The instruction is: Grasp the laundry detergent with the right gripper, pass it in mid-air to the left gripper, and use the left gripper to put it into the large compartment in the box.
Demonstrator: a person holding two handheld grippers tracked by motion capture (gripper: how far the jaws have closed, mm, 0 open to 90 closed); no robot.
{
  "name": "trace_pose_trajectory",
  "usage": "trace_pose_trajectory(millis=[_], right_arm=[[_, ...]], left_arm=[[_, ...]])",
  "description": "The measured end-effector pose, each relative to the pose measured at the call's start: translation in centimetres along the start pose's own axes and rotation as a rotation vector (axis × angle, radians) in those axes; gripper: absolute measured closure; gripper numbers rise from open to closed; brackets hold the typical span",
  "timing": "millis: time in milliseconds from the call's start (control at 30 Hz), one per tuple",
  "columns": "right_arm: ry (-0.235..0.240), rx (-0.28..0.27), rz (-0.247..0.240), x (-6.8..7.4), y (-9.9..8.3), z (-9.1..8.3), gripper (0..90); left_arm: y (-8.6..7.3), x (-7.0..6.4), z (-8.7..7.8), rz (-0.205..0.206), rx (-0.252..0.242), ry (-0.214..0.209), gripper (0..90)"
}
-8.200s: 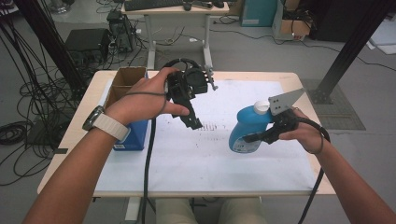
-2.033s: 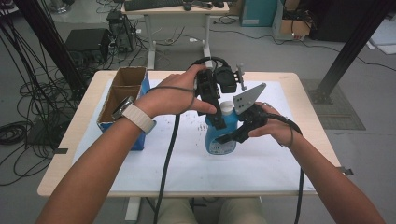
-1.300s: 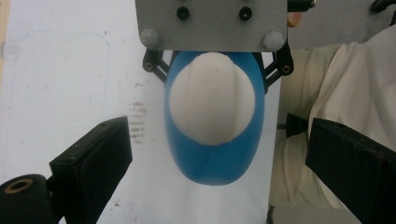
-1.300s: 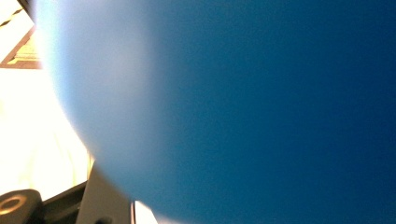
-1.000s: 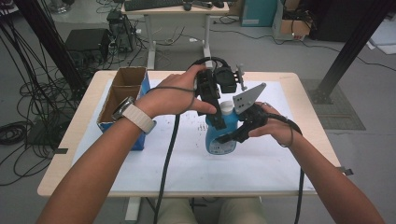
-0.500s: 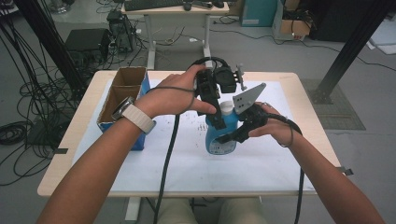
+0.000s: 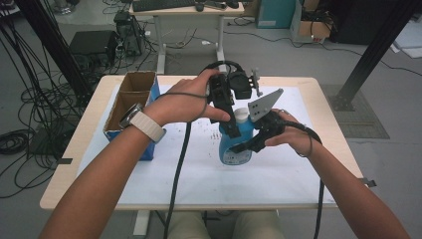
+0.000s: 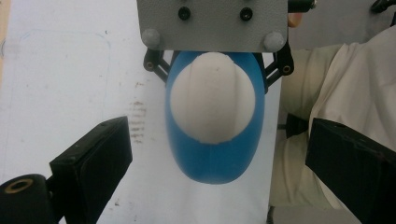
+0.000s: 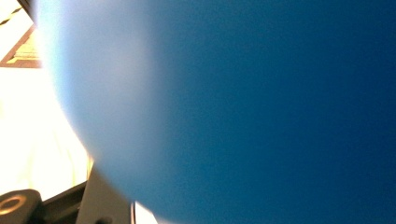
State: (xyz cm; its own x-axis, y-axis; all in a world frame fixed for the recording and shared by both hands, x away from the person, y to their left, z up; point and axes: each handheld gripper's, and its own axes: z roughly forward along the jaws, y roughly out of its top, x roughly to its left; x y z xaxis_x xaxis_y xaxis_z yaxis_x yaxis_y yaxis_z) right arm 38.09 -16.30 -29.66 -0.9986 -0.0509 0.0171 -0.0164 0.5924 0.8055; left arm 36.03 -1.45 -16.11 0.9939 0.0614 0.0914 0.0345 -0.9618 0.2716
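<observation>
- Cardboard box [image 7: 130,99] sits at the left of the high view, on the left edge of the white sheet [image 7: 199,164], well apart from the work and no hindrance to it.
- Left gripper [image 7: 225,107], near the middle of the high view, hangs over the cap [image 7: 241,115] of the blue bottle [image 7: 234,144]. Its jaws stand wide apart, one on each side of the cap, touching nothing.
- Judged from this, the step in hand is to take the cap. To do it well, bring the jaws down level until the pads flank the cap's sides, centre them, then close squarely, so the grip does not slide off the rounded dome.
- Right gripper [image 7: 249,145], just right of centre in the high view, clamps the bottle's body from the side and holds it upright on the sheet. It should keep firm and low, so the bottle neither tips nor turns when the cap is worked.
- Left gripper view looks straight down: the white cap [image 8: 212,98] lies in the upper middle of the frame, with the blue shoulder [image 8: 212,158] below it and the right gripper's grey plate [image 8: 212,23] at the top. It gives the jaw-to-cap alignment, which the high view hides behind the hand.
- Right gripper view shows blurred blue bottle wall [image 9: 257,102] pressed close to the lens, which speaks for a tight hold but tells nothing of the cap.
- High view alone gives the bottle's place on the table [image 7: 69,164] and its upright stance.
</observation>
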Motion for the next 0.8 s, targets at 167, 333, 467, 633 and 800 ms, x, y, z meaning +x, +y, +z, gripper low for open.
trace_pose_trajectory(millis=[167,333,467,633,800], right_arm=[[0.001,-0.001,0.001,0.04,0.01,-0.02,43.4],[-0.004,-0.001,0.001,0.03,0.00,-0.03,43.4],[-0.003,-0.002,0.002,0.00,0.02,-0.02,43.4],[-0.003,0.000,0.000,-0.02,0.01,0.00,43.4],[-0.002,0.000,0.000,-0.02,0.01,-0.01,43.4]], left_arm=[[0.02,0.00,0.01,0.002,0.000,0.001,7.5],[0.05,0.01,0.02,0.003,0.000,-0.001,7.5],[0.05,0.03,0.06,0.001,-0.001,-0.002,7.5],[0.04,0.06,0.09,0.001,-0.003,-0.002,7.5],[0.07,0.08,0.11,0.002,-0.003,0.001,7.5]])
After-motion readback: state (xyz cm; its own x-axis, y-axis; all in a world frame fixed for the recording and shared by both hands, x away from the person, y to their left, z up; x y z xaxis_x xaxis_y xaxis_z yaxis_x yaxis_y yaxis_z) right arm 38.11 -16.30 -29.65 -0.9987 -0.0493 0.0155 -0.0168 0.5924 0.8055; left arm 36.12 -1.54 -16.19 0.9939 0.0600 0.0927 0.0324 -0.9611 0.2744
